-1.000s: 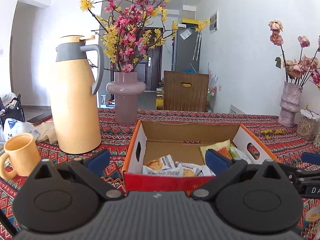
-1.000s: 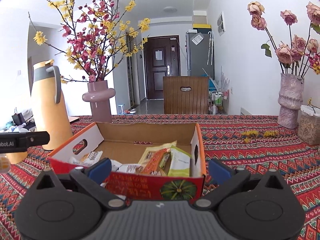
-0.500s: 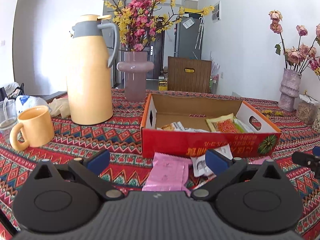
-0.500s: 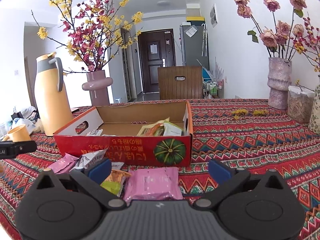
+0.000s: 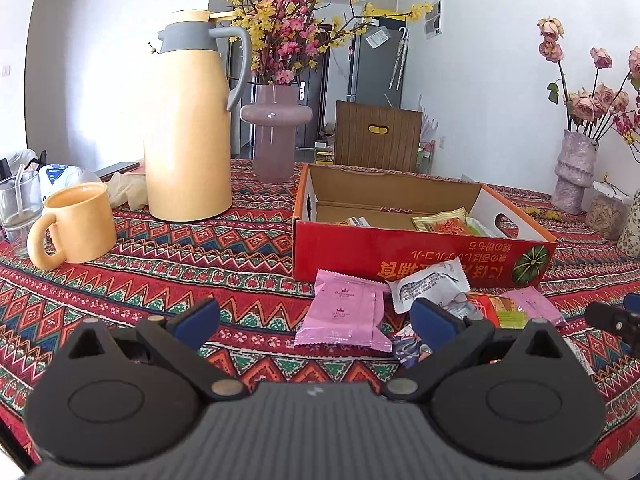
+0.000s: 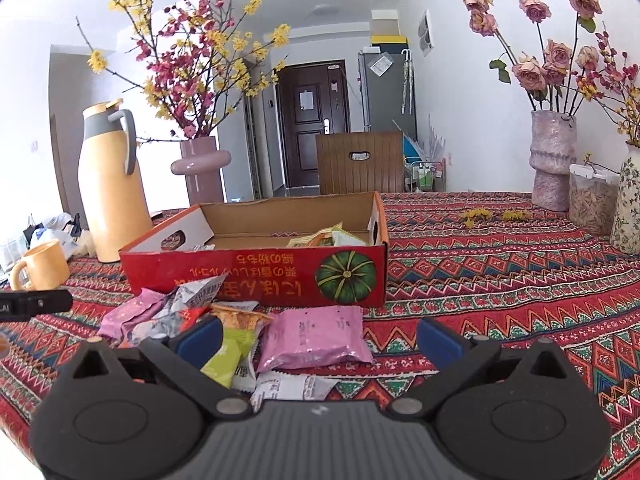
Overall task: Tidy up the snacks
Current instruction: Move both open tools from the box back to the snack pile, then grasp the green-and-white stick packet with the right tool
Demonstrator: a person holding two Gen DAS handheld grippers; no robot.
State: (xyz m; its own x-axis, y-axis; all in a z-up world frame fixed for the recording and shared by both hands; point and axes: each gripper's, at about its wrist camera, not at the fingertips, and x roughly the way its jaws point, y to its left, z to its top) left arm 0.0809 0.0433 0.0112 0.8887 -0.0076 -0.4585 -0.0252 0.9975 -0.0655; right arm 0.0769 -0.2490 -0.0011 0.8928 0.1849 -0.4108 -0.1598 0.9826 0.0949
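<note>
A red cardboard box (image 5: 420,254) (image 6: 256,272) holds a few snack packets. Loose packets lie on the tablecloth in front of it: a pink packet (image 5: 344,314), a white packet (image 5: 430,286) and an orange packet (image 5: 494,308). In the right wrist view a pink packet (image 6: 316,338), a green packet (image 6: 228,354), a white packet (image 6: 288,388) and a crumpled heap (image 6: 160,312) lie there. My left gripper (image 5: 314,318) is open and empty, just short of the pink packet. My right gripper (image 6: 320,338) is open and empty, with the pink packet between its fingers' line.
A yellow thermos (image 5: 186,120), a yellow mug (image 5: 74,228) and a glass (image 5: 18,208) stand at the left. A pink vase of blossoms (image 5: 276,132) is behind the box. Vases (image 6: 552,164) and a jar (image 6: 590,200) stand at the right.
Both grippers have pulled back from above the box and dropped low toward the near side. The loose packets in front of the box have come into view.
</note>
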